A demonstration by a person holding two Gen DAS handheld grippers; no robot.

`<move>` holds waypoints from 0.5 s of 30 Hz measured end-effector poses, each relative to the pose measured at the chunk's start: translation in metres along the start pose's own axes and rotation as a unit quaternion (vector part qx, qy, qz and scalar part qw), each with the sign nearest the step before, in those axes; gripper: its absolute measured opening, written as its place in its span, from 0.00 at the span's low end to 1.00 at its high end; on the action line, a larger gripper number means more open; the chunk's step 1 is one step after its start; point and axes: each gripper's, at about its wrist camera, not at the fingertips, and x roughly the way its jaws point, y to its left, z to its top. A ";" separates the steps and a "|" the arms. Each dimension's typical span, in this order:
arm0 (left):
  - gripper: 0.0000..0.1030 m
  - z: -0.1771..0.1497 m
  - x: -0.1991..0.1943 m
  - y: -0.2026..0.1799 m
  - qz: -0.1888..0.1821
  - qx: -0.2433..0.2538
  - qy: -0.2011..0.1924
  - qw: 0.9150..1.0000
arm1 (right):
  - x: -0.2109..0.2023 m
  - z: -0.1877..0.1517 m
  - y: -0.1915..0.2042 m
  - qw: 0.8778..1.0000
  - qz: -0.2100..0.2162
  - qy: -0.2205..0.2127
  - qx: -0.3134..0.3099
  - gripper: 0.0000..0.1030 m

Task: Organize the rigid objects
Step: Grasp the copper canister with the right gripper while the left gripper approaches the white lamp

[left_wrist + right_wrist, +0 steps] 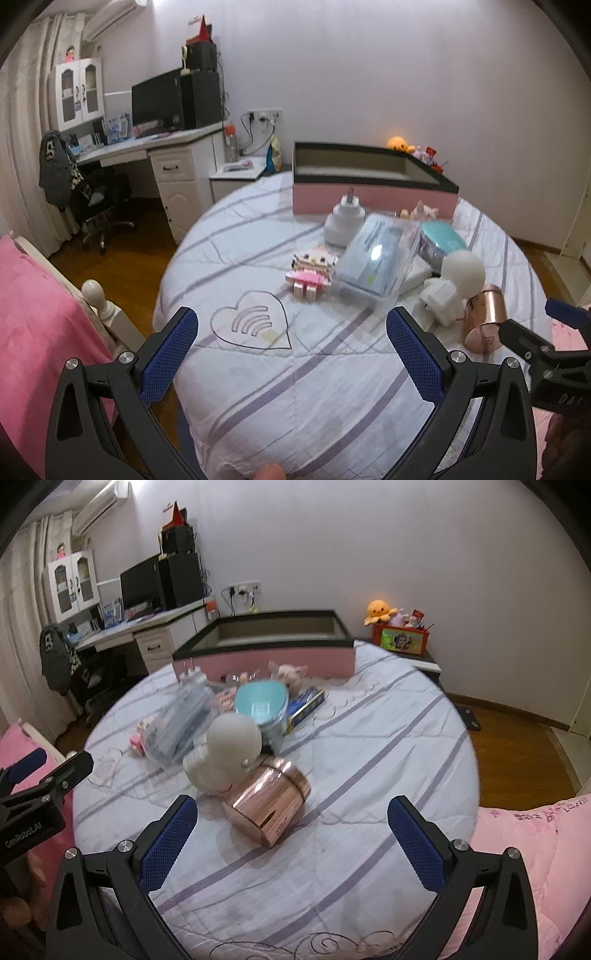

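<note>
Both grippers, left gripper (291,354) and right gripper (291,834), spread wide, empty; only right wrist view shows blue box (306,705).

One box (373,192) with pink sides, far ahead of the jaws. One copper cup (267,806) lying between the right jaws, just ahead. One white figure (225,753) touching it behind. One clear case (376,258), one teal tin (260,701), one white plug (343,221), one block cat (310,271), one blue pack (306,707), one pink pig (290,674). Two grippers: left (291,354), right (291,834), both spread wide.
</note>
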 end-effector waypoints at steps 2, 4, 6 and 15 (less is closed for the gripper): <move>1.00 -0.002 0.006 -0.002 -0.002 0.002 0.006 1.000 | 0.009 -0.002 -0.001 1.000 -0.003 0.007 -0.004 0.98; 1.00 -0.003 0.012 -0.007 -0.006 0.004 0.015 1.000 | 0.017 -0.003 -0.004 1.000 -0.002 0.012 -0.003 0.94; 1.00 -0.005 0.019 -0.012 -0.013 0.008 0.025 1.000 | 0.026 -0.005 -0.007 1.000 0.004 0.025 -0.003 0.92; 1.00 -0.002 0.039 -0.022 -0.023 0.011 0.056 0.998 | 0.055 0.005 -0.008 0.998 0.048 0.037 -0.023 0.81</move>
